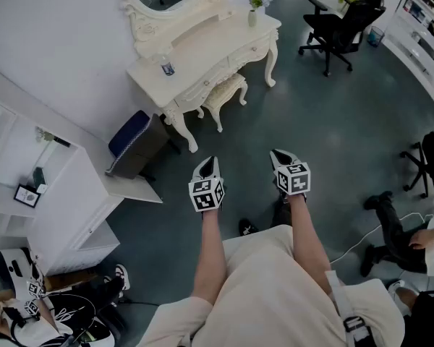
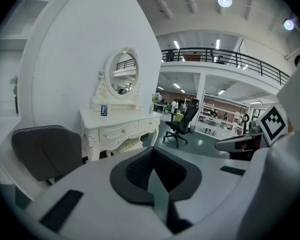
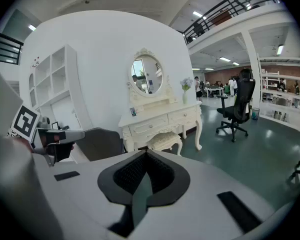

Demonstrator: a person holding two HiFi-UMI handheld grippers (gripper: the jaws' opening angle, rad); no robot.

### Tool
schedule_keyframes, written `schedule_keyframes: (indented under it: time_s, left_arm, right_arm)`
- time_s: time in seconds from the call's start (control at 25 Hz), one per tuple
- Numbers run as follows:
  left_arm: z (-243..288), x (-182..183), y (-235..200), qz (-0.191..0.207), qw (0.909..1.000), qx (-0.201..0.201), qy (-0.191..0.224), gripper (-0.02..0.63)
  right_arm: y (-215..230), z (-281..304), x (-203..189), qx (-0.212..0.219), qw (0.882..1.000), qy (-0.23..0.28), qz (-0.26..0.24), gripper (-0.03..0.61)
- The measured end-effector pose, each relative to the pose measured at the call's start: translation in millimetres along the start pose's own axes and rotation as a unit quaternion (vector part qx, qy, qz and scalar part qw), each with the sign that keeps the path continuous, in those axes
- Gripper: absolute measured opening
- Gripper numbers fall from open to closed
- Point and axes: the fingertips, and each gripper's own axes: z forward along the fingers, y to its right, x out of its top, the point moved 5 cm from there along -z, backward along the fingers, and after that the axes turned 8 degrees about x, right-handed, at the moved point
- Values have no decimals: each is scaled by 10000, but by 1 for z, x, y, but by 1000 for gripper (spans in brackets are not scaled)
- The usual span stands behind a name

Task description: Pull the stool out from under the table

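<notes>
A cream stool (image 1: 225,92) with a cushioned top stands tucked partly under the ornate white dressing table (image 1: 224,35), which carries an oval mirror. The stool (image 3: 165,140) shows under the table (image 3: 160,118) in the right gripper view, and the stool (image 2: 126,145) peeks below the drawers in the left gripper view. My left gripper (image 1: 209,166) and right gripper (image 1: 281,155) are held side by side above the floor, well short of the stool. Both are shut and hold nothing.
A dark padded chair (image 1: 134,144) sits left of the table beside a white shelf unit (image 1: 72,194). A black office chair (image 1: 336,27) stands to the right. A small vase of flowers (image 1: 254,6) and a can (image 1: 167,66) rest on the tabletop. People sit at the lower corners.
</notes>
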Motion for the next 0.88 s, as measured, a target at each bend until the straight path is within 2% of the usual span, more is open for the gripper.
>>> schedule_keyframes:
  time_s: [0.32,0.64,0.76,0.88]
  left_arm:
    - [0,2,-1,25,10000,10,54,14]
    - [27,2,4,-28,9999,-101,-60,14]
    - [40,-2,8,-181,9997,-115,-138,14]
    - [59,-1,20,-148,9994,-173,-243,14]
  right_arm:
    - [1,-1,1,-58,9999,112,47,43]
    - [22,8,11,19,9977,392,555,44]
    - [24,11,17,126,9979,418,484,44]
    - [39,15,24,247,9981,355,440,44]
